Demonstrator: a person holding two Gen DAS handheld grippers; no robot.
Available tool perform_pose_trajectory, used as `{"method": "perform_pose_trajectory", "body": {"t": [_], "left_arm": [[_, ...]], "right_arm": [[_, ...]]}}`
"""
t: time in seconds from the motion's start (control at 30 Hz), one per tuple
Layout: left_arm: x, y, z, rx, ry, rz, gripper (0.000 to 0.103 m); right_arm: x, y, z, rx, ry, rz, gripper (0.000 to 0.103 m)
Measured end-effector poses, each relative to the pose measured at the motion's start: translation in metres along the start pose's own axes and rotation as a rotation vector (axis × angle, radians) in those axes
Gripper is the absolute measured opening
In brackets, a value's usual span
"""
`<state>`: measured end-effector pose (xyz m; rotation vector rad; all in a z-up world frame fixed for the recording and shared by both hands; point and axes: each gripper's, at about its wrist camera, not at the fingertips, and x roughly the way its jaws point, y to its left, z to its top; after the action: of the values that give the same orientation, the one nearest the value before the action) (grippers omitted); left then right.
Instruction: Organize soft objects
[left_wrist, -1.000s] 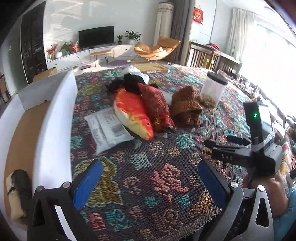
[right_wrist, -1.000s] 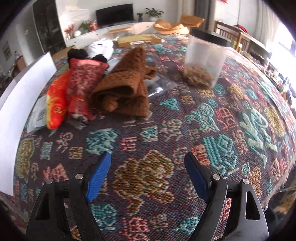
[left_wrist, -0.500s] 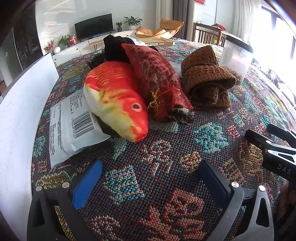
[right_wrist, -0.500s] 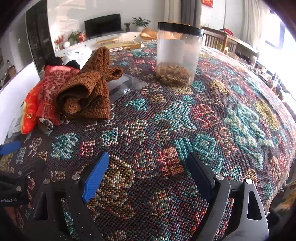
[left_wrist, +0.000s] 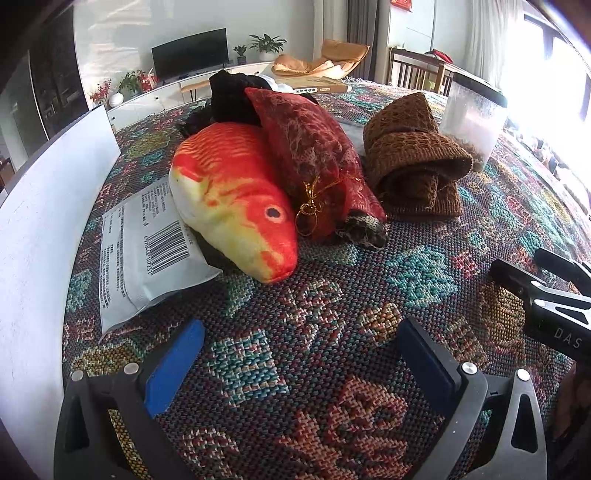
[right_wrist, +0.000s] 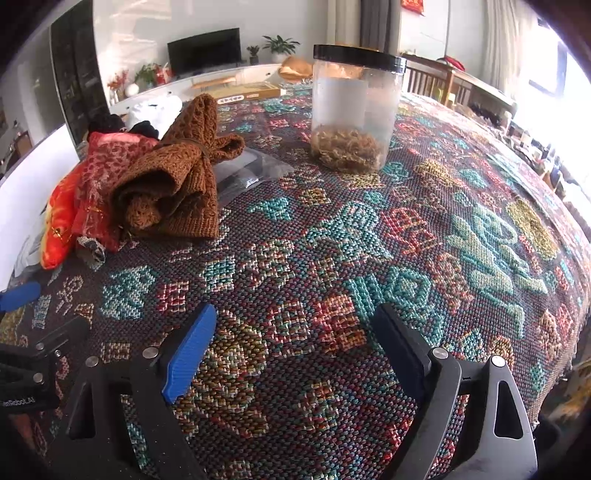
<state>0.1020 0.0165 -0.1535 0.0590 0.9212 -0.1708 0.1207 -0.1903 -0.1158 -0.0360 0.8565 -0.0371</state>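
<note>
An orange plush fish (left_wrist: 236, 199) lies on the patterned tablecloth (left_wrist: 332, 332), beside a red patterned pouch (left_wrist: 314, 158) and a brown knitted cloth (left_wrist: 413, 166). A black soft item (left_wrist: 229, 96) lies behind them. My left gripper (left_wrist: 295, 354) is open and empty, just in front of the fish. My right gripper (right_wrist: 295, 343) is open and empty over bare cloth, right of the brown knit (right_wrist: 173, 184) and the pouch (right_wrist: 99, 184).
A white mailer bag (left_wrist: 147, 251) lies under the fish. A white box wall (left_wrist: 40, 221) stands at the left. A clear jar with a black lid (right_wrist: 354, 110) stands behind the knit. A flat clear packet (right_wrist: 251, 170) lies beside it.
My left gripper has moved forward and closer to the plush fish. My right gripper has swung right toward the jar. Both stayed open.
</note>
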Motion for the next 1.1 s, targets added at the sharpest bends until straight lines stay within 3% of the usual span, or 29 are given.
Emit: {"method": "perform_pose_trajectory", "body": {"t": [1.1], "left_arm": [[-0.0019, 0.0010, -0.0009, -0.002, -0.001, -0.001, 0.103]], "right_arm": [[0.0003, 0.0000, -0.0001, 0.000, 0.000, 0.000, 0.089]]}}
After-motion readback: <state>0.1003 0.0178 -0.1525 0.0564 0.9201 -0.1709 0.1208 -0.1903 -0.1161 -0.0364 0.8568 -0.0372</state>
